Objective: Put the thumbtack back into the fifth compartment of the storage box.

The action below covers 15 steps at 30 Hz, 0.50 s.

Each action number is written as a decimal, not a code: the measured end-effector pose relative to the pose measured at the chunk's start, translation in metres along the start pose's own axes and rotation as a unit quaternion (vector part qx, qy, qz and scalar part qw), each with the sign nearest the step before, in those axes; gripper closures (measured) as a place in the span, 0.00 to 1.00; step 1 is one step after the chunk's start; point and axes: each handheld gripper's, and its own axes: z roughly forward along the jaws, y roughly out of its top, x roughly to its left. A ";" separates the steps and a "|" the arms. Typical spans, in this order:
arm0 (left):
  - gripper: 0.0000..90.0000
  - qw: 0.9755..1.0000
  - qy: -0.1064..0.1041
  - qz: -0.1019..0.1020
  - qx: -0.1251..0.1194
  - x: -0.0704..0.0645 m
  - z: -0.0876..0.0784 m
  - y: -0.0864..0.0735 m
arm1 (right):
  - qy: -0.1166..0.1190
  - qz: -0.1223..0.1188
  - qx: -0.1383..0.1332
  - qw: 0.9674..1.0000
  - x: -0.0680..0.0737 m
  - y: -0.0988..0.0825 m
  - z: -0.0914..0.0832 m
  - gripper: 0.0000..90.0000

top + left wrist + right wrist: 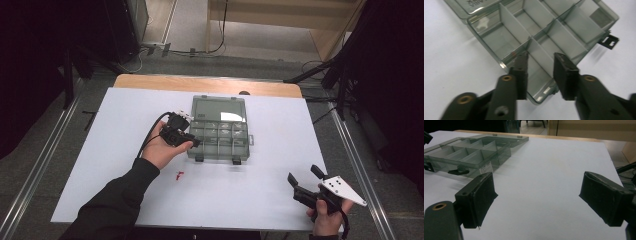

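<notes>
A clear smoky compartment box [219, 141] lies open on the white table top, its lid [219, 107] flat behind it. My left gripper [194, 143] hovers over the box's near left corner. In the left gripper view its jaws stand apart above a corner compartment [537, 75], and the left gripper [540, 56] is open with nothing between the pads. My right gripper [303, 174] rests near the table's front right corner, wide open and empty. The right gripper view has that gripper [537, 180] facing bare table, with the box [466, 155] off to the far left.
A tiny red piece [179, 175] lies on the white sheet [125, 115] in front of the box, beside my left forearm. Black latches [609, 41] stick out from the box's front wall. A wooden table edge [150, 81] runs along the back.
</notes>
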 end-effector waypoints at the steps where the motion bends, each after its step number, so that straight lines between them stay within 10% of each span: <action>1: 0.57 1.000 -0.003 0.000 0.000 -0.001 -0.001 0.000 | 0.000 -0.002 -0.001 1.000 -0.001 0.000 0.000 0.14; 12: 0.01 1.000 0.003 0.007 -0.009 -0.009 -0.012 -0.006 | 0.001 0.001 0.001 1.000 0.000 0.000 0.000 0.14; 15: 0.00 1.000 0.005 0.012 -0.008 -0.011 -0.014 -0.010 | 0.001 -0.002 0.000 1.000 -0.001 0.000 0.000 0.14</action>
